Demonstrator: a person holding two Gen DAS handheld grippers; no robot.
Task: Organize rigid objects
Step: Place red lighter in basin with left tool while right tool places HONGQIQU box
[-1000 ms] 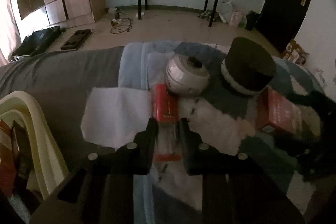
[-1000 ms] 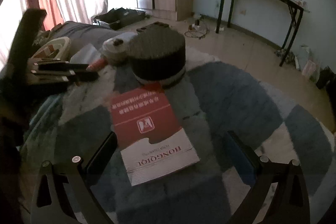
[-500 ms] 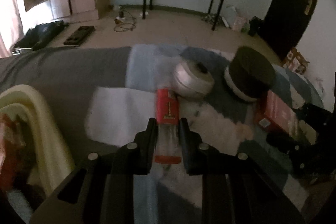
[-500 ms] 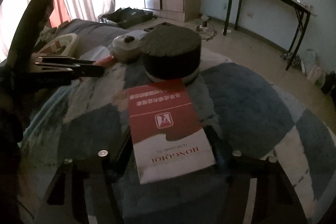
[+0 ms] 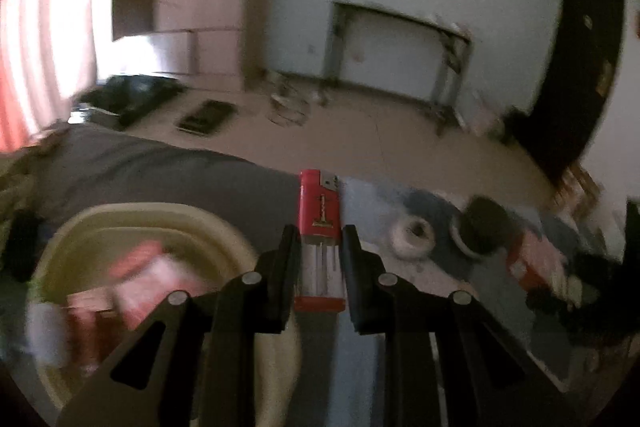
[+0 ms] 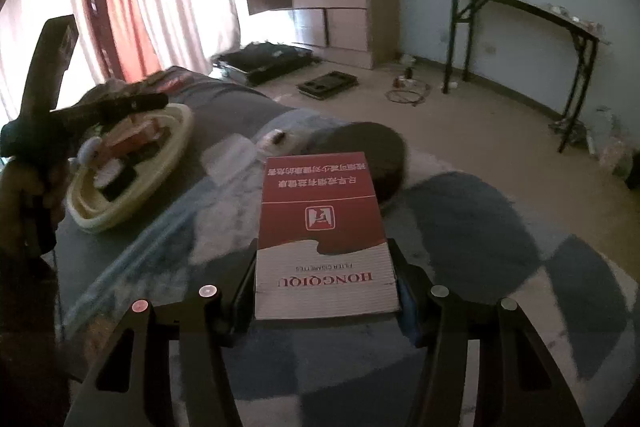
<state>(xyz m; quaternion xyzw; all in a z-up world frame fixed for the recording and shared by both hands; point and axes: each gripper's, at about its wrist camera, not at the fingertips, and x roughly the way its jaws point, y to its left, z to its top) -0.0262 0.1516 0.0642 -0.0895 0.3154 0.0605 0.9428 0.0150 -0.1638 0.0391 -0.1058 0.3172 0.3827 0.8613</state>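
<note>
My left gripper (image 5: 320,241) is shut on a red lighter (image 5: 319,215), which it holds in the air beside the right rim of a cream basket (image 5: 132,213). From the right wrist view the left gripper (image 6: 158,101) hangs over that basket (image 6: 180,141), which holds several items. My right gripper (image 6: 322,247) has its jaws closing on a red and white cigarette pack (image 6: 320,211). The pads press the pack's sides and it is raised off the blue and white blanket (image 6: 480,227).
A white lidded pot (image 5: 414,237) and a dark round box (image 5: 484,227) stand on the blanket, the box (image 6: 380,147) just behind the pack. A white cloth (image 6: 230,157) lies by the basket. Beyond the bed are bare floor, a black folding table (image 6: 520,3) and a wardrobe.
My left gripper has lifted the lighter off the blanket and swung left towards the basket. My right gripper has shut on the cigarette pack and raised it.
</note>
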